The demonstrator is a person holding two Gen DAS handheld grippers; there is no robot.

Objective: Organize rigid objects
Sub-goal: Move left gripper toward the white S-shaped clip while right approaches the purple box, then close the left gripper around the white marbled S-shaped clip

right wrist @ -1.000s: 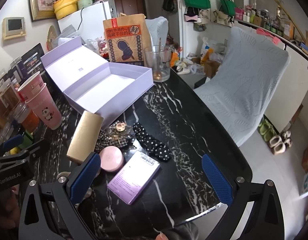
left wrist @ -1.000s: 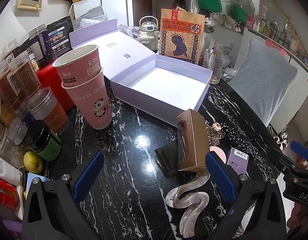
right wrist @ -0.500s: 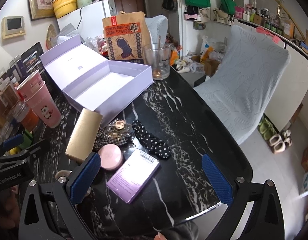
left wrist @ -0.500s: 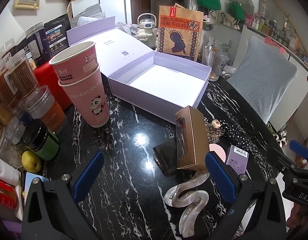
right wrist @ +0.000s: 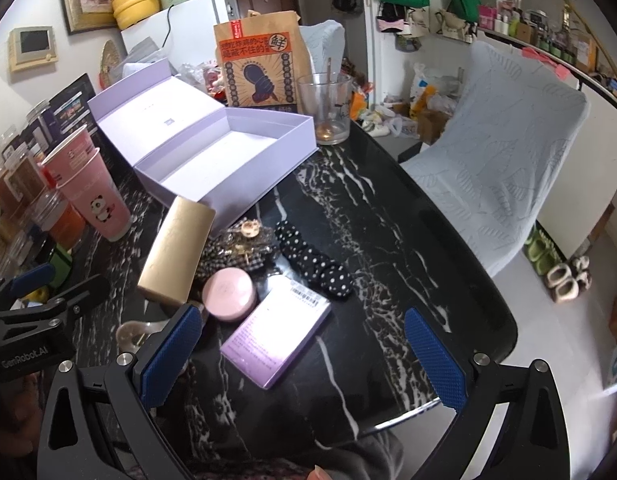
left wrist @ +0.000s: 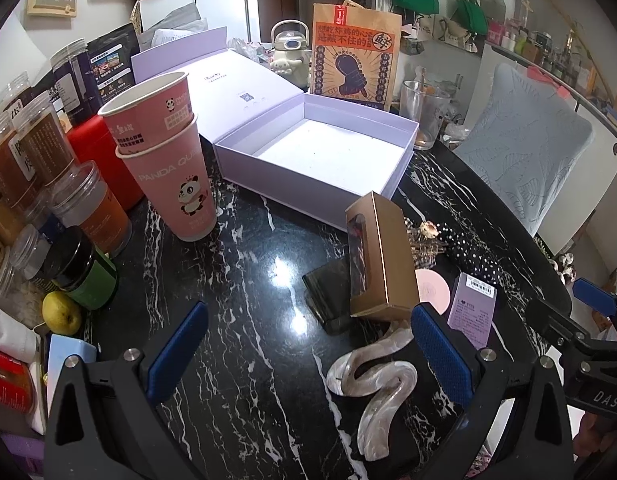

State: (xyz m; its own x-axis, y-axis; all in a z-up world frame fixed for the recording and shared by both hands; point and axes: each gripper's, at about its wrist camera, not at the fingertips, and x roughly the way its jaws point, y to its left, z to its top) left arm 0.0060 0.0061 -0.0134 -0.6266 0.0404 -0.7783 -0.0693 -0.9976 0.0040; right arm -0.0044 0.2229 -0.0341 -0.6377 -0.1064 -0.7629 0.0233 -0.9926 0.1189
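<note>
Wavy pearly hair clip [left wrist: 372, 376] on glossy veined marble table [left wrist: 244, 280]; both grippers' jaws wide apart, empty.

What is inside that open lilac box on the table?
Nothing shows inside the lilac box: only its bare white floor. The strip just behind its near wall is hidden in both views, so something flat there cannot be ruled out.

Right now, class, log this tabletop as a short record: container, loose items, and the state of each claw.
container: lavender box, lid open, nothing inside
loose items: gold box, pink round compact, purple flat box, wavy hair clip, polka-dot band
left claw: open, holding nothing, above the hair clip
right claw: open, holding nothing, over the purple flat box
</note>
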